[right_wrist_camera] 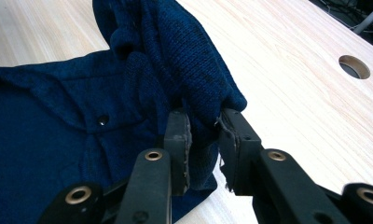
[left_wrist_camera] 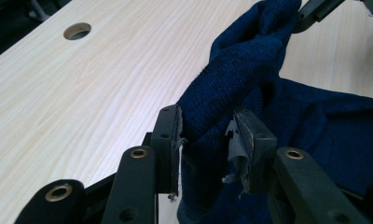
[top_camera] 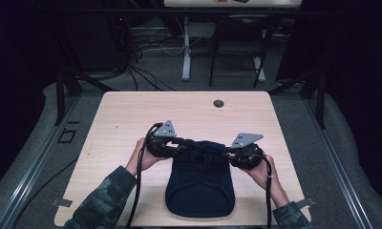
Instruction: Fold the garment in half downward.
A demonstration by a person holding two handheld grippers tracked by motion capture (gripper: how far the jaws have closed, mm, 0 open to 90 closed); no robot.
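Forearms entering bottom of high view; dark blue knit garment (top_camera: 200, 183) lying at table's (top_camera: 132, 114) near edge, far hem lifting between left gripper (top_camera: 175, 142) and right gripper (top_camera: 232, 153), likely for folding or spreading. Bare wood stretching beyond toward cable hole (top_camera: 218, 103).

Left gripper view: left gripper (left_wrist_camera: 207, 142) pinching fold of knit (left_wrist_camera: 231, 79), cloth rising taut.

Right gripper view: right gripper (right_wrist_camera: 203, 140) clamping opposite hem corner (right_wrist_camera: 184, 70); small snap (right_wrist_camera: 102, 121) showing; table edge lying far right.
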